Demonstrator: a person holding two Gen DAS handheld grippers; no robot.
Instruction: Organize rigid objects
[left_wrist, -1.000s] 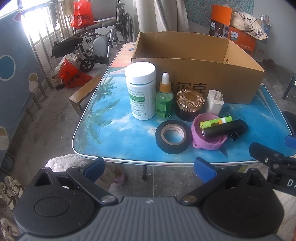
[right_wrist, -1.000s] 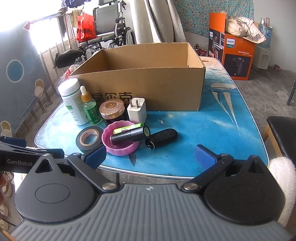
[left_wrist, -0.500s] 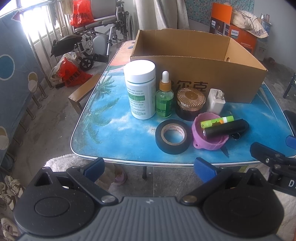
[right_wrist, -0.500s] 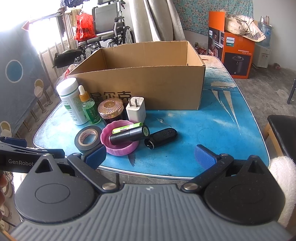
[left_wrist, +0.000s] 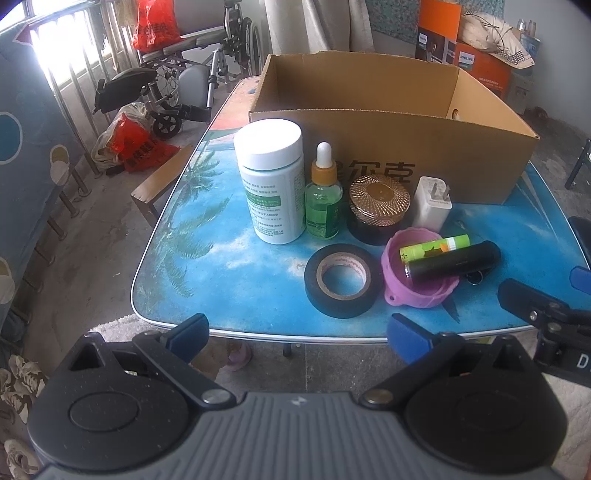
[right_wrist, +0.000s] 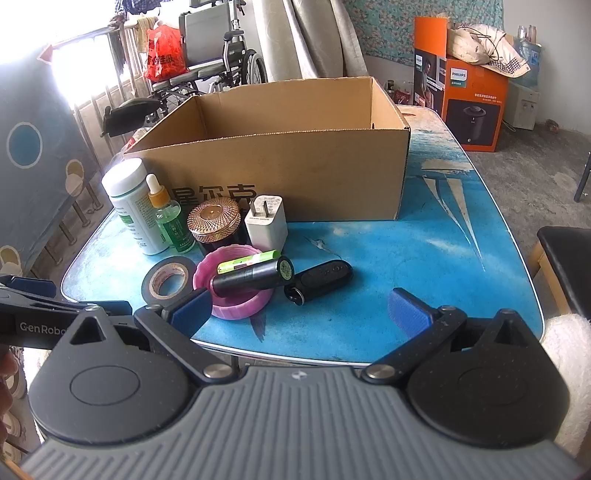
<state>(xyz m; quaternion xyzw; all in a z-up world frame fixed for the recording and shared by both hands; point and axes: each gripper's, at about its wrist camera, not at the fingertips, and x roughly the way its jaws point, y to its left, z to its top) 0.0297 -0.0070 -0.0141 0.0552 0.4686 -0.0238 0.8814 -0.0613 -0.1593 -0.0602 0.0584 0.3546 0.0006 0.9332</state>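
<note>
An open cardboard box (left_wrist: 424, 155) (right_wrist: 295, 177) stands on the blue table (left_wrist: 240, 273). In front of it sit a white pill bottle (left_wrist: 271, 184), a green dropper bottle (left_wrist: 322, 199), a gold-lidded jar (left_wrist: 378, 208) and a white charger (left_wrist: 432, 203). A black tape roll (left_wrist: 341, 280) lies beside a pink lid (left_wrist: 417, 280) holding a green battery (left_wrist: 434, 248) and a black tube (left_wrist: 452, 264). A black key fob (right_wrist: 321, 278) lies right of the lid. My left gripper (left_wrist: 297, 334) and right gripper (right_wrist: 299, 308) hover open at the table's near edge.
A wheelchair (left_wrist: 184, 81) and red bags (left_wrist: 136, 147) stand on the floor to the far left. An orange appliance box (right_wrist: 469, 96) sits behind the table. A dark stool (right_wrist: 565, 258) is at the right. Bare table surface (right_wrist: 443, 240) stretches right of the cardboard box.
Both grippers have drifted slightly forward toward the table; the objects look a little nearer. Nothing on the table has moved.
</note>
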